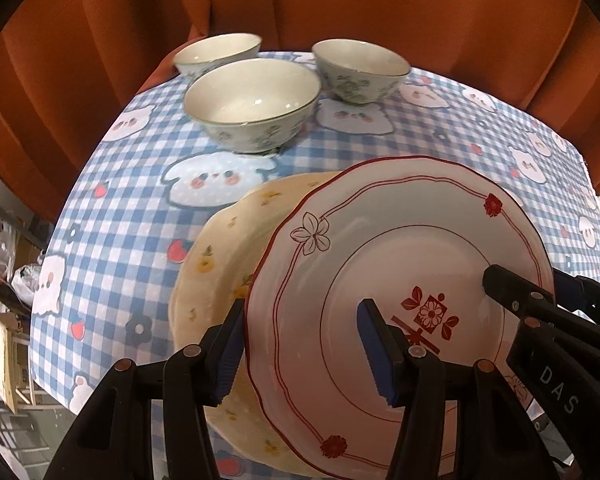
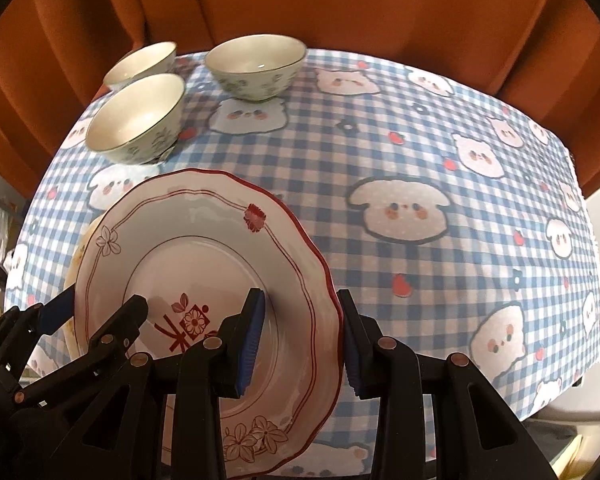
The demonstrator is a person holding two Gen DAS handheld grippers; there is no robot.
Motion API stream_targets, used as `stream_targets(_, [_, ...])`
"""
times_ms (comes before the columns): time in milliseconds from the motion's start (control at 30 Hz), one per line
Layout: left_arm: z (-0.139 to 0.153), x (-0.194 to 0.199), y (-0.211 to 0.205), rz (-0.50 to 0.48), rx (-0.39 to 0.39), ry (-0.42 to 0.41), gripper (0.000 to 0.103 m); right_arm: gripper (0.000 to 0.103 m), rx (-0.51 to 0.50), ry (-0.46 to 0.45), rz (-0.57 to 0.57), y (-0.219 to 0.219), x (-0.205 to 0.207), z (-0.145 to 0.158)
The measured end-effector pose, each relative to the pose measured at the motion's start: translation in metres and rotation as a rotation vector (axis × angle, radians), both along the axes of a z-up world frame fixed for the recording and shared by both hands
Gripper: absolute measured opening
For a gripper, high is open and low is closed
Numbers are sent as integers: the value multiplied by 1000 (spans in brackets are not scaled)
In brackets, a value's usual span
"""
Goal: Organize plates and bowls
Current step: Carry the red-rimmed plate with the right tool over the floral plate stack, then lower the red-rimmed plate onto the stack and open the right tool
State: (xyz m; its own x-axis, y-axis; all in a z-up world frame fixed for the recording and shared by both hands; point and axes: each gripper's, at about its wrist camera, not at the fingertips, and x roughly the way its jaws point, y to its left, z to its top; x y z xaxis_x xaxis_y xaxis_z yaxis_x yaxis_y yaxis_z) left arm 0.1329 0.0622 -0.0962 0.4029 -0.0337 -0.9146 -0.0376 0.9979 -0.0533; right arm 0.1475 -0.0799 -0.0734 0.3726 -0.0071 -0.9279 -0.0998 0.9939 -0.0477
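We are gripping the white, red-trimmed scalloped ceramic plate (image 1: 380, 272) by opposite rims, the left tool (image 1: 300, 354) and right tool (image 2: 300, 344) each clamped on it, holding it partly over the cream floral plate (image 1: 220, 256) near the checked desk's (image 2: 420, 160) left edge.

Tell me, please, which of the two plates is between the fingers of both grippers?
The white plate with the red rim. Left gripper and right gripper straddle its opposite edges; the cream plate with yellow flowers lies partly underneath it.
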Motion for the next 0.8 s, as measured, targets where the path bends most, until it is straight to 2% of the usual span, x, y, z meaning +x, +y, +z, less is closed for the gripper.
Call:
stream_targets(300, [-12,0,12,16,7,15,56,39,-19,28,31,21,6,-15])
stream_targets(633, [-18,6,8,-6,28,12,56,40,-38,47,12,21,16,-25])
stream_targets(800, [-17,7,9,-9,22,10,56,40,-12,57,8,17,16,-25])
